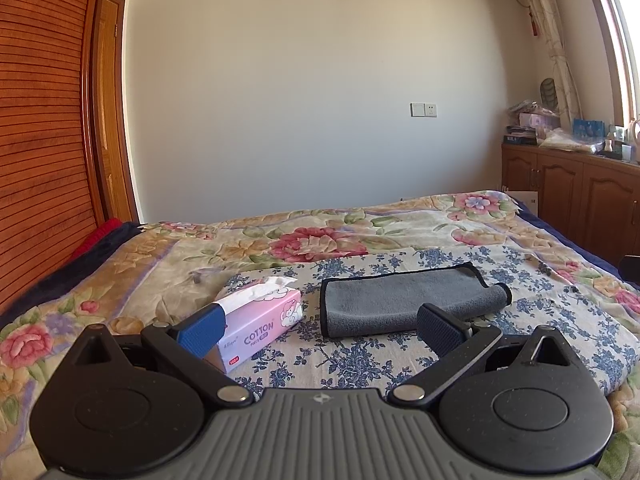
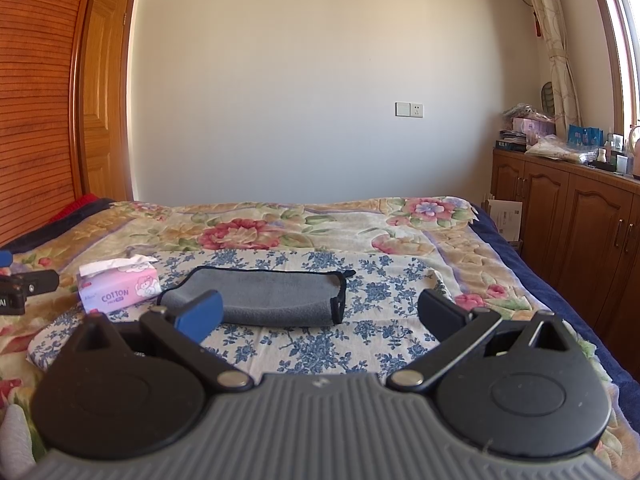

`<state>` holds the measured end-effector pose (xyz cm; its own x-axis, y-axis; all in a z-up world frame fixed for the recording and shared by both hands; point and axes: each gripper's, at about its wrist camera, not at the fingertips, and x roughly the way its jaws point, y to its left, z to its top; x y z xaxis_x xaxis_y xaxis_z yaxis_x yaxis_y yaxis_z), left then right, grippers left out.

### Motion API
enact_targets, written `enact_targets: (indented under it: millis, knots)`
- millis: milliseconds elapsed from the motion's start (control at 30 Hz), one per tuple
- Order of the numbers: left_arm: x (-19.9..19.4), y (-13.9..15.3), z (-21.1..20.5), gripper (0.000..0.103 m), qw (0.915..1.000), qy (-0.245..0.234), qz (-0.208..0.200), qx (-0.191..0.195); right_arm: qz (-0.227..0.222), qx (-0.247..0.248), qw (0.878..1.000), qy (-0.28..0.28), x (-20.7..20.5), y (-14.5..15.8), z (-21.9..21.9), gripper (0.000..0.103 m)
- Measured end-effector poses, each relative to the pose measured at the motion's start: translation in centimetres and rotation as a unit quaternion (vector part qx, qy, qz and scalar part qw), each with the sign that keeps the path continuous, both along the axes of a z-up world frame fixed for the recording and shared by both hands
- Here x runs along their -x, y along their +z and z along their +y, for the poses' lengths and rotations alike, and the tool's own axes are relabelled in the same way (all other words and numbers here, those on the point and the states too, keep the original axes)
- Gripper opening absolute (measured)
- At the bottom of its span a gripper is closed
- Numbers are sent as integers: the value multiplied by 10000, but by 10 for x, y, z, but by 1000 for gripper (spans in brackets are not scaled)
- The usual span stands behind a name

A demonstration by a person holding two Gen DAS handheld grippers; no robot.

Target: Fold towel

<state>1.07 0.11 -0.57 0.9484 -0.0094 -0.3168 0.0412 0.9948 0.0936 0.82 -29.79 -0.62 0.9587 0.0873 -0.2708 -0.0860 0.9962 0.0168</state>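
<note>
A grey towel (image 1: pixel 404 300) with black edging lies folded in a long strip on the blue-flowered cloth (image 1: pixel 360 356) on the bed. It also shows in the right wrist view (image 2: pixel 264 296). My left gripper (image 1: pixel 320 330) is open and empty, held a little short of the towel's near edge. My right gripper (image 2: pixel 320 316) is open and empty, in front of the towel's near right part. The left gripper's tip (image 2: pixel 24 284) shows at the left edge of the right wrist view.
A pink tissue box (image 1: pixel 260 320) stands just left of the towel, also in the right wrist view (image 2: pixel 120 290). The bed has a floral quilt (image 1: pixel 320 236). Wooden cabinets (image 2: pixel 568 216) with clutter line the right wall. A wooden slatted panel (image 1: pixel 40 140) stands at the left.
</note>
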Motion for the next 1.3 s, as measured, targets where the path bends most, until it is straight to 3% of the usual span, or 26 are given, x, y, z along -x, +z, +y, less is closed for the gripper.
enact_targets:
  millis: [1300]
  knots:
    - [0, 0, 1, 103, 10000, 1, 8, -2, 31, 2, 10000, 11, 0, -3, 2, 103]
